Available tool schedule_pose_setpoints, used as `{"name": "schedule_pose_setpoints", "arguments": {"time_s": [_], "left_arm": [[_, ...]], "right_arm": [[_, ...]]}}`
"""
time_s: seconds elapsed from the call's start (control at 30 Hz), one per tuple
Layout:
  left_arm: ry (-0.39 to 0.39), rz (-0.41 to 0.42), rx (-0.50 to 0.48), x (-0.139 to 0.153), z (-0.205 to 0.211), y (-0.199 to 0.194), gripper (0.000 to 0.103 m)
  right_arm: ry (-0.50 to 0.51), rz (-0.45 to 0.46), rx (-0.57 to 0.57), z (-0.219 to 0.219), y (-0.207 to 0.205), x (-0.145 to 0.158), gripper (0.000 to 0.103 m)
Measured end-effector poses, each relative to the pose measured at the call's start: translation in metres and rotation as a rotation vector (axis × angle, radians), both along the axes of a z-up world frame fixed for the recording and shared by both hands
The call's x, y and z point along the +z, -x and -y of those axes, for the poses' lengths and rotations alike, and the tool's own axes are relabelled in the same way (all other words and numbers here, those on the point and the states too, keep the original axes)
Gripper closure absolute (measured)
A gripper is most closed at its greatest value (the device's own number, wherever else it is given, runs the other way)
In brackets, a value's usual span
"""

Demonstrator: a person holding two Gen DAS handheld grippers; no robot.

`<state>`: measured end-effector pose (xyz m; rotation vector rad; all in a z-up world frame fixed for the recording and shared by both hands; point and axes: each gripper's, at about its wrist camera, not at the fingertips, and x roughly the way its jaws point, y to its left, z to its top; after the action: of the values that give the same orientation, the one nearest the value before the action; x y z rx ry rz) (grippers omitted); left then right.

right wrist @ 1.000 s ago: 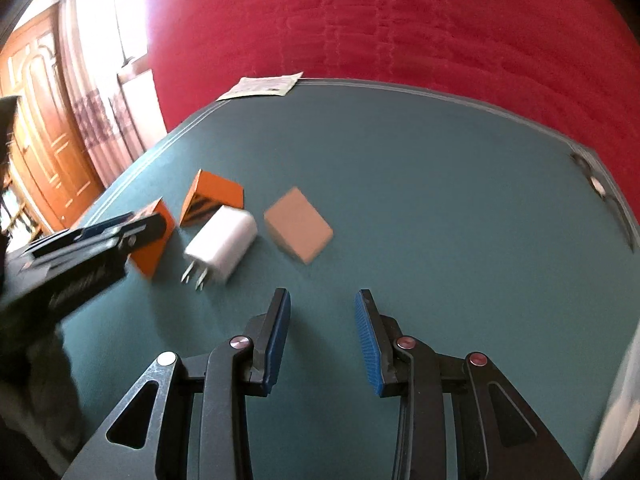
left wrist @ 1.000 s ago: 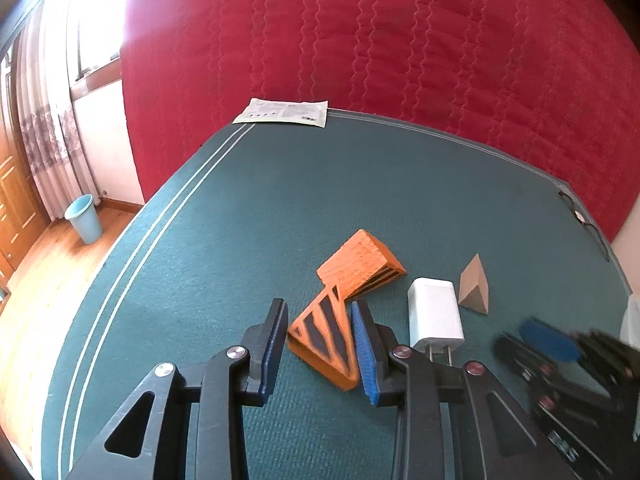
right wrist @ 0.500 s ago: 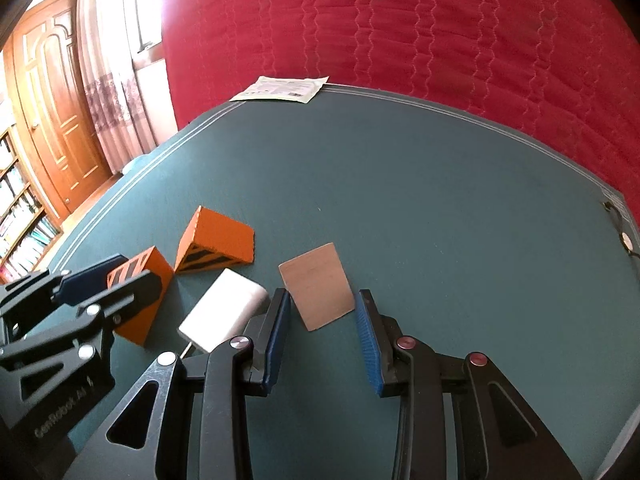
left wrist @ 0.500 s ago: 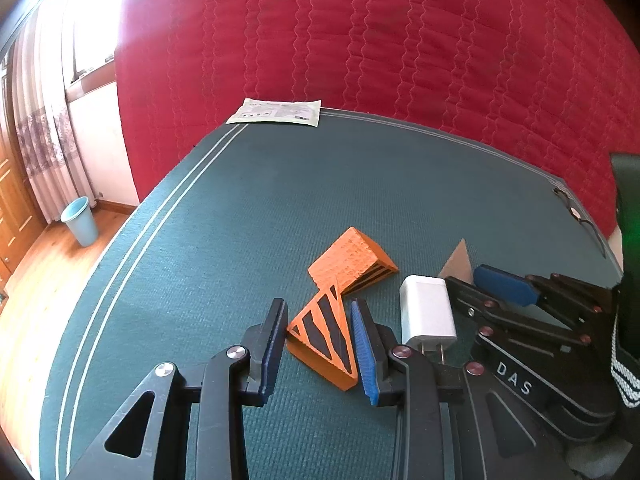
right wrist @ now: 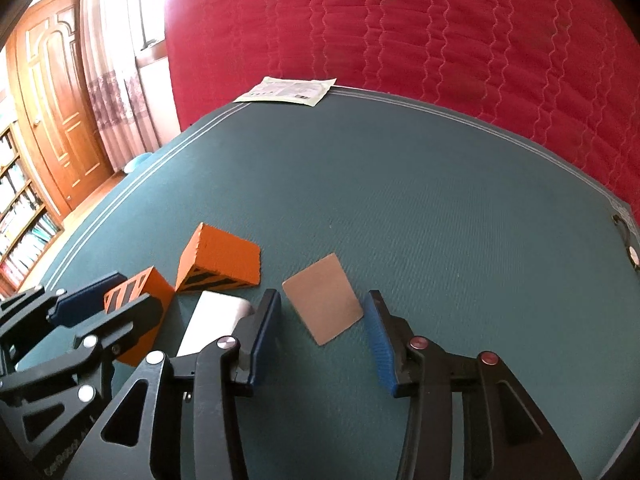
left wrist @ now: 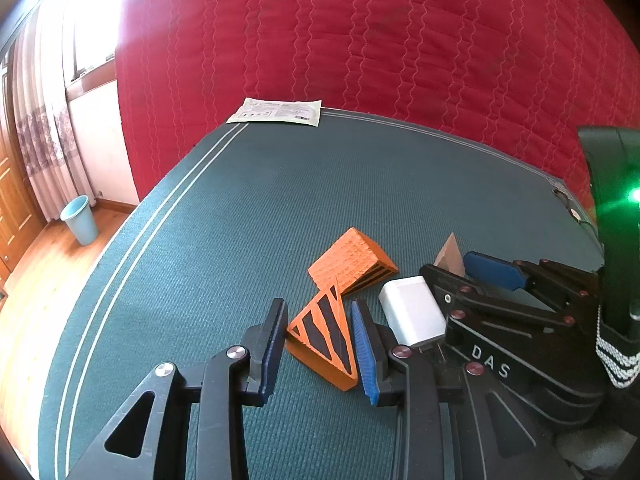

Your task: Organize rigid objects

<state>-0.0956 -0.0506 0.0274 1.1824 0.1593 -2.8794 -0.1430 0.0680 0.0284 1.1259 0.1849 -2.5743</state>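
Note:
Two orange wedges lie on the green mat [left wrist: 240,216]. The near striped wedge [left wrist: 324,332] sits between the open fingers of my left gripper [left wrist: 318,326], which do not clamp it. The far orange wedge [left wrist: 350,260] lies just behind it. A white charger [left wrist: 412,308] lies to the right, then a tan wedge [left wrist: 450,254]. In the right wrist view the tan wedge [right wrist: 324,298] sits between the open fingers of my right gripper [right wrist: 322,314]. The charger [right wrist: 212,320] and both orange wedges [right wrist: 220,260] lie to its left.
A white paper packet [left wrist: 276,111] lies at the mat's far edge against a red quilted cover [left wrist: 380,40]. A cable end [right wrist: 630,250] lies at the mat's right edge. A blue bin [left wrist: 80,220] stands on the wooden floor at left.
My right gripper has come in from the right and forward, so the tan wedge now sits between its fingers. My left gripper has stayed around the striped wedge.

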Motion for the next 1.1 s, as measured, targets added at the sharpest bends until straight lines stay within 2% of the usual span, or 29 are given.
{"name": "schedule_pose_setpoints", "arguments": {"time_s": [0.1,0.13,0.4,1.1], "left_arm": [[-0.002,0.002,0.000,0.000,0.000,0.000,0.068],[-0.004,0.005,0.000,-0.001,0.000,0.001,0.068],[-0.034,0.006,-0.009,0.000,0.003,0.000,0.068],[-0.136,-0.047,-0.101,0.015,0.003,-0.007,0.068]], "right_arm": [[-0.001,0.001,-0.004,0.002,0.002,0.000,0.059],[-0.003,0.000,-0.005,0.002,0.002,0.000,0.063],[0.021,0.004,-0.046,-0.009,-0.002,0.000,0.063],[0.114,0.016,-0.138,-0.055,-0.097,0.000,0.063]]}}
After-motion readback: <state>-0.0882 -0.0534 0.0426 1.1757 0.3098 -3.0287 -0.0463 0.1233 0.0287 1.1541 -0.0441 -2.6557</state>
